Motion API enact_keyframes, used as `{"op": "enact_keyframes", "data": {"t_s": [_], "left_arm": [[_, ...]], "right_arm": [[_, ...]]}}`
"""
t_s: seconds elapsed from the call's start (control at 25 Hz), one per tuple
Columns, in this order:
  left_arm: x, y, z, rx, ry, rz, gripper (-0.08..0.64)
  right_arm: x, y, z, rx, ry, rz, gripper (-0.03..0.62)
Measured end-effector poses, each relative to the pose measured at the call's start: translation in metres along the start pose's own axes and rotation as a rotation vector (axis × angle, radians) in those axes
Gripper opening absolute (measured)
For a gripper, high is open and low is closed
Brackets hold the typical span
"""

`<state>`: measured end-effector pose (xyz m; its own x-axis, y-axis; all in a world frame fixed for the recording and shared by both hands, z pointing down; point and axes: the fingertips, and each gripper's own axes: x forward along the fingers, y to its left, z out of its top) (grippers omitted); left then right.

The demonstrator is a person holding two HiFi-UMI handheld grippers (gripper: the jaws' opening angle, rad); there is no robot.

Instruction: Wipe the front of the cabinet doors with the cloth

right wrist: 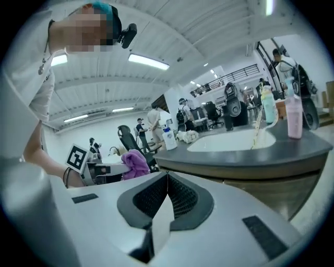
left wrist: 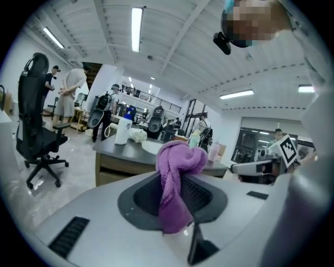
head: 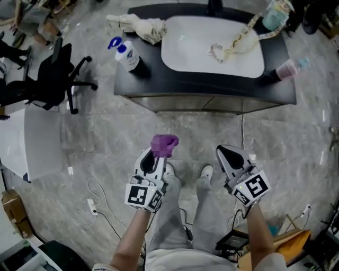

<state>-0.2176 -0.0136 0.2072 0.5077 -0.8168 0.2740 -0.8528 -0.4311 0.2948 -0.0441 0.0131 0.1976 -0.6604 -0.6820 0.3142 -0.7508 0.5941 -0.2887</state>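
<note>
A purple cloth (head: 163, 144) is bunched between the jaws of my left gripper (head: 153, 159), which is shut on it. The left gripper view shows the cloth (left wrist: 177, 182) folded over the closed jaws. My right gripper (head: 232, 157) is shut with nothing in it; its pads (right wrist: 180, 195) meet. Both grippers hang low in front of the person's legs, a short way before the dark cabinet (head: 201, 103) with its brown door fronts (right wrist: 271, 190). From the right gripper view the cloth (right wrist: 136, 162) and the left gripper show at left.
On the cabinet top sit a white basin (head: 212, 45), a white spray bottle (head: 126, 53), a cream rag (head: 139, 25), a pink cup (head: 287, 69) and a teal bottle (head: 274, 15). A black office chair (head: 55, 74) stands at left. Cables (head: 100, 204) lie on the floor.
</note>
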Motion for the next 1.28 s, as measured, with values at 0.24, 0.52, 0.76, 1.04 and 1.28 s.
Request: {"op": "enact_keyframes", "data": {"t_s": [0.24,0.52,0.76,1.04,1.28], "left_arm": [[-0.036,-0.063,0.109,0.004,-0.078,-0.091,0.094],[-0.072,-0.102,0.19,0.008,-0.102,-0.235,0.094],[-0.113,-0.123,0.248,0.1,-0.146,-0.379,0.094],[-0.153,-0.127,0.279,0.123,-0.176,-0.43,0.094],[-0.199,-0.155,0.295,0.118,-0.273,-0.403,0.094]], "right_arm": [[-0.077,0.019,0.095,0.018,-0.122,-0.112,0.028],[-0.161,0.056,0.162,0.019,-0.205,-0.284,0.028],[-0.223,0.099,0.216,-0.008,-0.314,-0.432,0.028],[-0.229,0.16,0.237,-0.037,-0.368,-0.439,0.028],[-0.238,0.201,0.242,-0.071,-0.412,-0.333,0.028]]}}
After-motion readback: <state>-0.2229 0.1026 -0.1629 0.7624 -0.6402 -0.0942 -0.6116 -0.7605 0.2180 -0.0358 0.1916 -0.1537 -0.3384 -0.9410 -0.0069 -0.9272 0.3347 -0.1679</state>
